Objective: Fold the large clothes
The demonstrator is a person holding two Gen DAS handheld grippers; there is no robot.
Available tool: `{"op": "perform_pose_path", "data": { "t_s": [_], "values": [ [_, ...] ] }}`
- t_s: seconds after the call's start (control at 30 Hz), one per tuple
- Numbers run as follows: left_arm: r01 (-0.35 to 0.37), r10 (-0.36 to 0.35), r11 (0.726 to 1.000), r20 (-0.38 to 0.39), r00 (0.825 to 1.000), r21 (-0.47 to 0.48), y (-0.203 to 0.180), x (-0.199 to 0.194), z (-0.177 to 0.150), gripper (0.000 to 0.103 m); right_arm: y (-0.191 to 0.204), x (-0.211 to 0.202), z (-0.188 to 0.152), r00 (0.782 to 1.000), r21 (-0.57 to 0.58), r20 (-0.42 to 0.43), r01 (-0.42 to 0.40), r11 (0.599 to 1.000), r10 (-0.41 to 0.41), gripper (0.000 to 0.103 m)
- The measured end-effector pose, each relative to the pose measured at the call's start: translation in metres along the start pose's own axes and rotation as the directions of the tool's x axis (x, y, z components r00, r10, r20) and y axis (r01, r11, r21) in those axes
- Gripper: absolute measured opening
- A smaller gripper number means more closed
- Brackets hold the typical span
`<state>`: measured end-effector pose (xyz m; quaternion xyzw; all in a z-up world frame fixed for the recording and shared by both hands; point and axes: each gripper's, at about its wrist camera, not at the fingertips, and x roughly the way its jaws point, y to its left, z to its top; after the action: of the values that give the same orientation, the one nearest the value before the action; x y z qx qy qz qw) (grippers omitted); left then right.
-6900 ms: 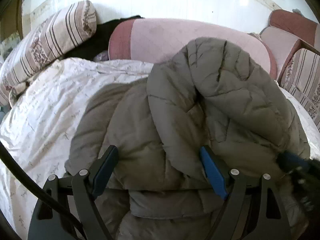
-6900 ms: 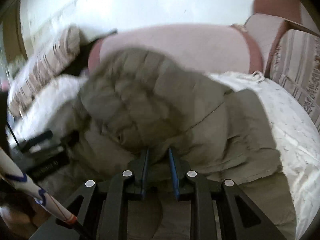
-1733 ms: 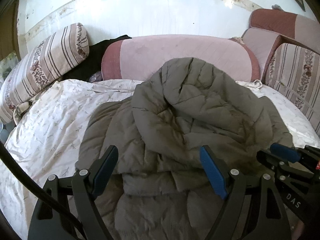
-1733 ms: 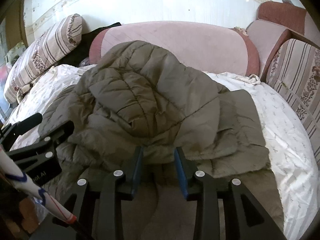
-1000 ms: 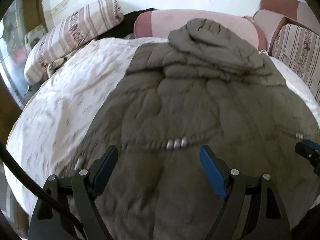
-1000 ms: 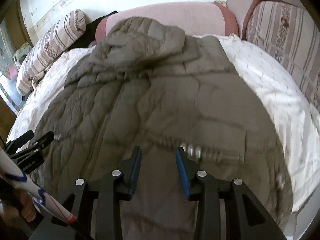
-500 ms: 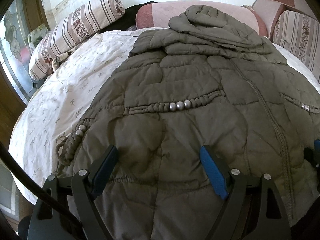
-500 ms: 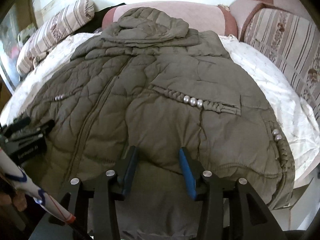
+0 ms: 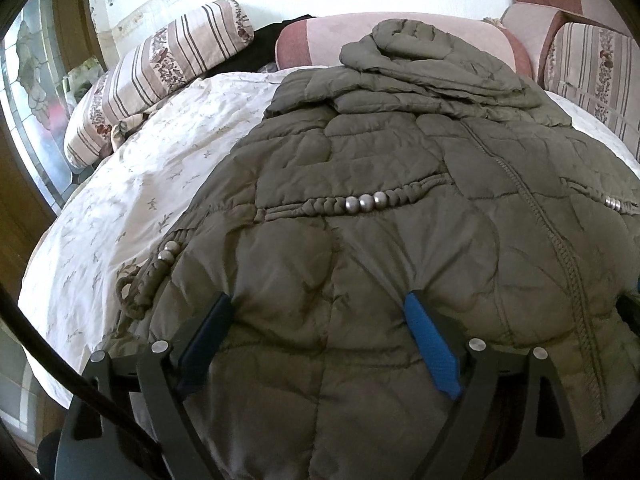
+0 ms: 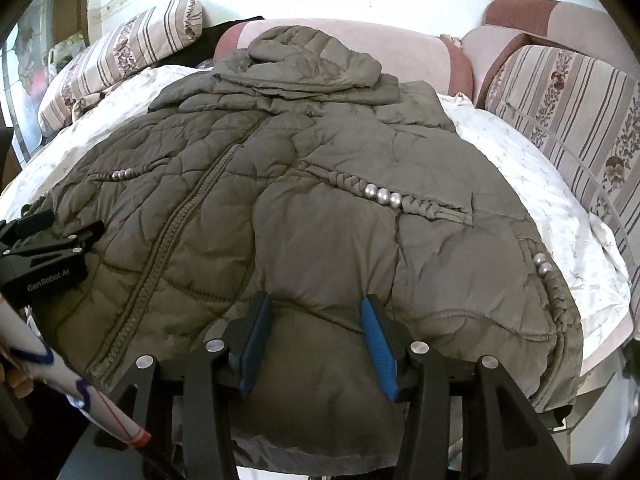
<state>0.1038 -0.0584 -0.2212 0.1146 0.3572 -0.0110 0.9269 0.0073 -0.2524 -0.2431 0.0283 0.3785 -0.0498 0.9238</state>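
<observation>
An olive quilted jacket (image 9: 400,248) lies spread front up on the bed, its hood (image 10: 312,60) at the far end and its zip (image 10: 188,216) running toward me. My left gripper (image 9: 318,300) hovers at the near left hem with its jaws wide and still opening; puffy fabric bulges between the fingers, which do not pinch it. My right gripper (image 10: 315,299) is at the near right hem, its jaws opening, with fabric between the blue pads (image 10: 378,340) but not clamped. The left gripper (image 10: 44,236) also shows in the right wrist view.
A white patterned bed sheet (image 9: 132,208) lies under the jacket. Striped pillows (image 9: 160,76) lie at the far left, a pink bolster (image 10: 416,56) runs along the back wall, and a striped cushion (image 10: 568,120) stands at the right. The bed's edge is close below the hem.
The jacket went from a bunched heap at the far end to spread flat toward the near edge. The right gripper's jaws have widened off the hem. Both hands have settled.
</observation>
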Motion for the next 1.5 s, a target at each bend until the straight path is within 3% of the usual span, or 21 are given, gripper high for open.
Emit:
{"op": "perform_pose_path", "data": {
  "t_s": [0.6,0.87,0.97,1.07,1.17,1.27,1.33,1.5],
  "values": [
    [0.001,-0.001,0.999,0.003,1.000,-0.043,0.002,-0.001,-0.005,0.095,-0.006,-0.009,-0.014,1.000,0.008,0.019,-0.010,1.000,0.010,0.060],
    [0.032,-0.032,0.999,0.014,0.999,-0.012,0.006,-0.016,-0.010,0.095,-0.009,-0.014,-0.016,1.000,0.017,0.016,-0.025,1.000,0.025,0.061],
    [0.048,-0.047,0.998,0.026,0.999,-0.035,0.019,-0.027,-0.009,0.095,-0.018,-0.024,-0.012,0.998,0.044,0.020,-0.061,0.997,0.060,0.061],
    [0.061,-0.054,0.992,0.061,0.997,-0.114,0.054,-0.037,-0.006,0.094,-0.040,-0.048,-0.005,0.994,0.081,0.085,-0.082,0.993,0.075,0.061],
    [0.054,-0.041,0.979,0.065,0.997,-0.197,0.091,-0.035,0.001,0.093,-0.070,-0.068,0.003,0.989,0.137,0.141,-0.059,0.989,0.040,0.061],
    [0.057,-0.053,0.957,0.021,0.998,-0.286,0.134,-0.018,0.004,0.081,-0.112,-0.079,0.006,0.985,0.224,0.172,-0.016,0.974,-0.023,0.063],
    [0.100,-0.108,0.935,-0.005,0.994,-0.340,0.151,-0.005,0.001,0.074,-0.146,-0.078,0.005,0.986,0.316,0.154,0.014,0.949,-0.066,0.063],
    [0.228,-0.271,0.863,-0.032,0.962,-0.450,0.163,0.018,-0.009,0.070,-0.213,-0.058,-0.012,0.993,0.528,0.117,-0.064,0.847,0.001,0.063]
  ]
}}
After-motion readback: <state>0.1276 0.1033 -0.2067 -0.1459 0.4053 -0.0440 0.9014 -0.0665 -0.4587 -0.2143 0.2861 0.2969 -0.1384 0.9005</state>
